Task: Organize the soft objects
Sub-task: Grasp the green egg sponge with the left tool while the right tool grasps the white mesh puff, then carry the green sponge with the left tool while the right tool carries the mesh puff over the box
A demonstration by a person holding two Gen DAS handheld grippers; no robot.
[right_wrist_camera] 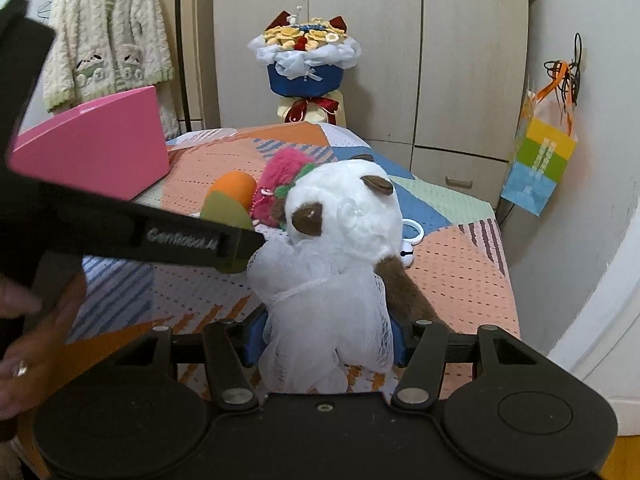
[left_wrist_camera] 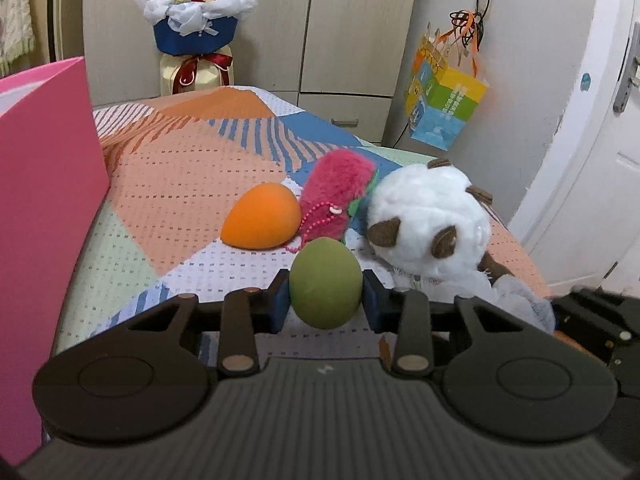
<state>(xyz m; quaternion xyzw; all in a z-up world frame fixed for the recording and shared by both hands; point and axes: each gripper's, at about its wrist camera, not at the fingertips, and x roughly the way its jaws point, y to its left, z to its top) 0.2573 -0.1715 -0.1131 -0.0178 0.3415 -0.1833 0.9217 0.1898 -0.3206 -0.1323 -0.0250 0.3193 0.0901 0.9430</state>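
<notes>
My left gripper (left_wrist_camera: 326, 298) is shut on a green egg-shaped sponge (left_wrist_camera: 326, 282), held just above the patterned bedspread (left_wrist_camera: 192, 168). Behind it lie an orange egg-shaped sponge (left_wrist_camera: 262, 216) and a pink fluffy toy (left_wrist_camera: 340, 188) with a bead chain. A white plush panda (left_wrist_camera: 428, 216) in a white mesh dress lies to the right. My right gripper (right_wrist_camera: 326, 340) is shut on the panda (right_wrist_camera: 344, 208) at its dress (right_wrist_camera: 328, 320). The left gripper's body (right_wrist_camera: 120, 228) crosses the right wrist view in front of the green sponge (right_wrist_camera: 226, 208).
A pink box (left_wrist_camera: 44, 184) stands on the bed at the left, also in the right wrist view (right_wrist_camera: 100, 144). A flower bouquet (left_wrist_camera: 196, 12) stands behind the bed against wardrobe doors. A colourful gift bag (left_wrist_camera: 444, 108) hangs on the right wall. A small white ring object (right_wrist_camera: 412, 236) lies behind the panda.
</notes>
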